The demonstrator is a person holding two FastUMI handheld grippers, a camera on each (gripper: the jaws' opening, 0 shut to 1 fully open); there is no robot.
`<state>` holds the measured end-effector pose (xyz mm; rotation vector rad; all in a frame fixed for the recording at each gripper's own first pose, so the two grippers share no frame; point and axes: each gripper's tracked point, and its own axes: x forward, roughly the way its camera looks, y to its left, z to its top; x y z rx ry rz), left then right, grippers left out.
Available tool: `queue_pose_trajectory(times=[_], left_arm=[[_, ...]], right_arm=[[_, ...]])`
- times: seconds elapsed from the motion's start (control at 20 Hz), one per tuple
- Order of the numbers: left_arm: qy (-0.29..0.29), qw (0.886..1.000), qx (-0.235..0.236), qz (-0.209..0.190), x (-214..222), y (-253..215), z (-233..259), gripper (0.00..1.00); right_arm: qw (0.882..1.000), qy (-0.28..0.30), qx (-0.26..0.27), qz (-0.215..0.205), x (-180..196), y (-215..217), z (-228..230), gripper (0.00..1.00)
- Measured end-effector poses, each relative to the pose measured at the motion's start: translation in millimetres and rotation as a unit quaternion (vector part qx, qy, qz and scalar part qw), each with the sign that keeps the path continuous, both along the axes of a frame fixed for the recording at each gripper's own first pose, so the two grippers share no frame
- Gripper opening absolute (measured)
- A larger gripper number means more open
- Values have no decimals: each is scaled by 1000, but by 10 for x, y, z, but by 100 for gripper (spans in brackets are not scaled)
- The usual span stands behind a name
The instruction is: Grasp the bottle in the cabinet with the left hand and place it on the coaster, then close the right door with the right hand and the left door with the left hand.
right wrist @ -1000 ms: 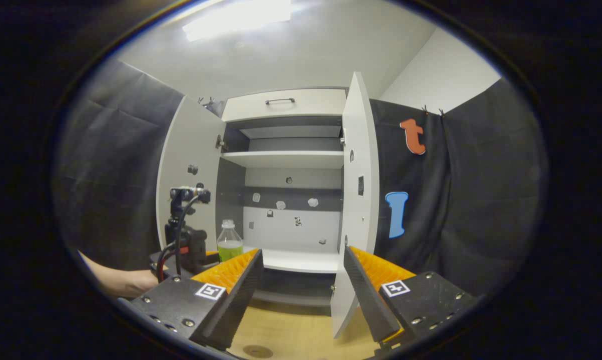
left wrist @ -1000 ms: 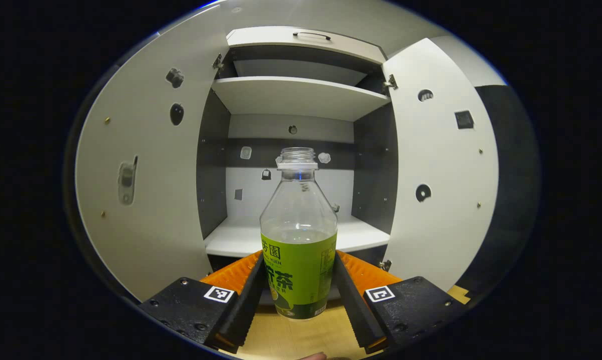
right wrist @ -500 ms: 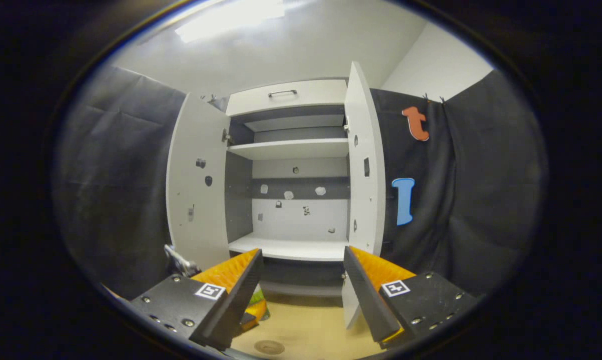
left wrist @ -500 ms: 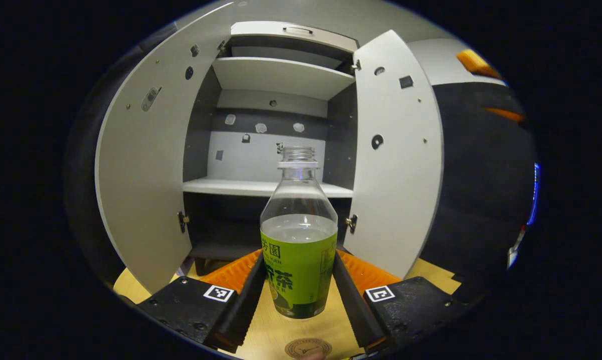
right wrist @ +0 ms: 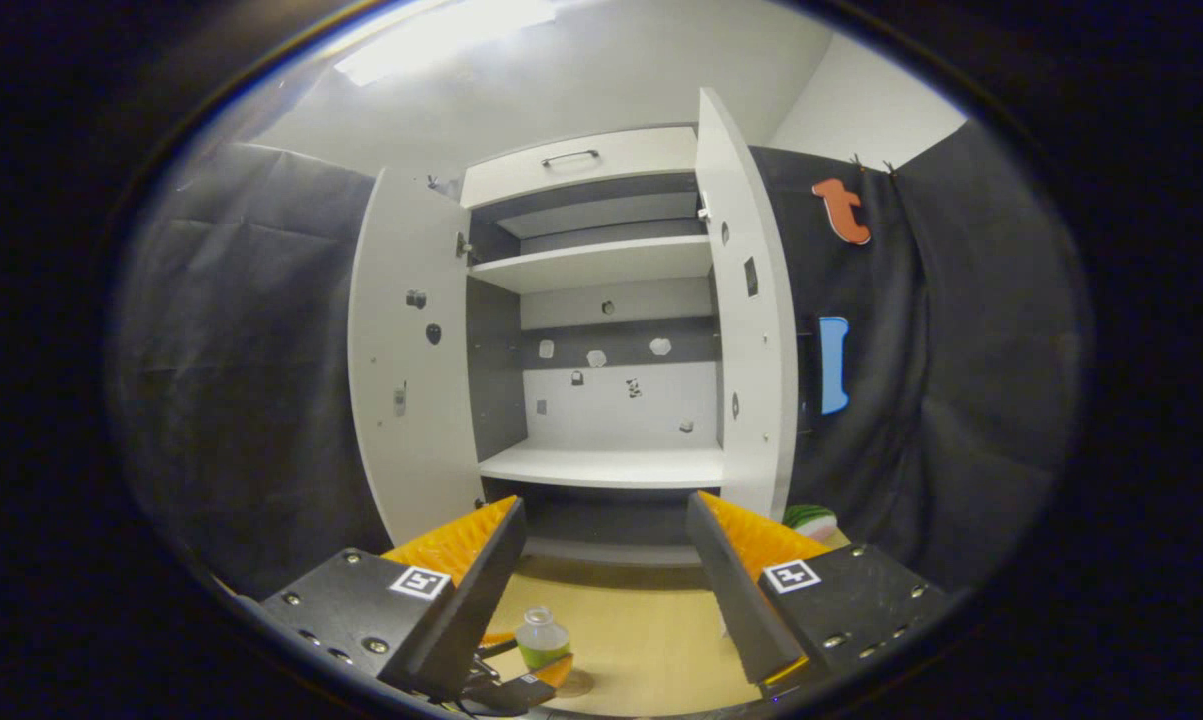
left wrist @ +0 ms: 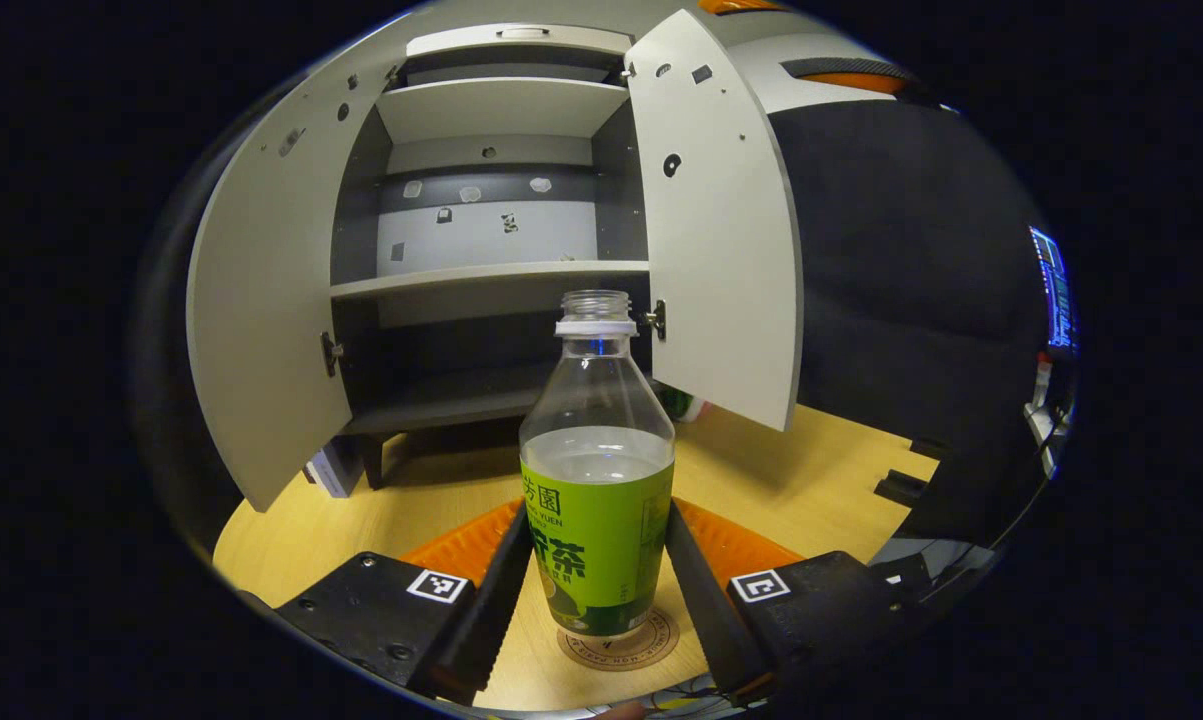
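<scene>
Gripping bottle [left wrist: 597, 480], its green label partly reading "YUEN", left gripper [left wrist: 595, 590] closed on it.
Bottle now over coaster [left wrist: 618, 640], previously higher; right gripper [right wrist: 606, 585] open.

Left tool [left wrist: 596, 590] clamped on load; right tool [right wrist: 606, 590] agape

Light wooden table [left wrist: 821, 480], round coaster [left wrist: 619, 642] and cabinet [left wrist: 441, 400] on it

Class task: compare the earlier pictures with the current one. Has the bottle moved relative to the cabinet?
Yes. The bottle, held between the left gripper fingers, has come down and away from the cabinet shelf, and now is at the coaster.
</scene>
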<state>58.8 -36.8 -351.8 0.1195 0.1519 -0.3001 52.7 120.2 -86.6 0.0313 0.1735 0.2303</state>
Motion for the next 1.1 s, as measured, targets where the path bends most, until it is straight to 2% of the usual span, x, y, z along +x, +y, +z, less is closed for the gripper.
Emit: queue_pose_trajectory(times=[0.2,0.35,0.4,0.45,0.55,0.6,0.75,0.8,0.85,0.95,1.0,1.05,1.1], left_arm=[[2,999,30,-17,7,-15,-210,82],[-9,998,53,-40,-39,-61,-206,84],[-10,997,57,-41,-33,-69,-182,84],[-10,997,56,-44,-20,-68,-154,86],[-1,998,44,-47,-41,-64,-83,89],[5,998,36,-48,-44,-62,-27,90],[4,999,24,-49,5,-39,239,90],[2,998,25,-50,14,-36,331,90],[-3,998,26,-49,33,-23,427,90],[-8,998,22,-52,47,-31,627,90],[-12,998,16,-55,41,-46,743,90],[-16,998,10,-57,34,-62,867,90],[-23,998,6,-59,43,-75,1005,90]], right_arm=[[1000,5,-1,24,31,171,-123,98],[1000,20,-11,18,89,174,-247,98],[1000,23,-12,14,101,161,-266,94],[1000,25,-11,9,114,134,-276,98],[1000,25,-8,2,122,77,-256,94],[1000,23,-9,-2,120,31,-237,98],[1000,15,-15,-17,89,-165,-189,98],[1000,12,-16,-21,75,-233,-173,94],[999,10,-17,-28,63,-316,-163,98],[999,5,-13,-42,52,-452,-117,98],[999,1,-11,-48,50,-515,-90,94],[999,-2,-10,-53,47,-583,-62,98],[998,-7,-10,-59,43,-648,-31,98]])
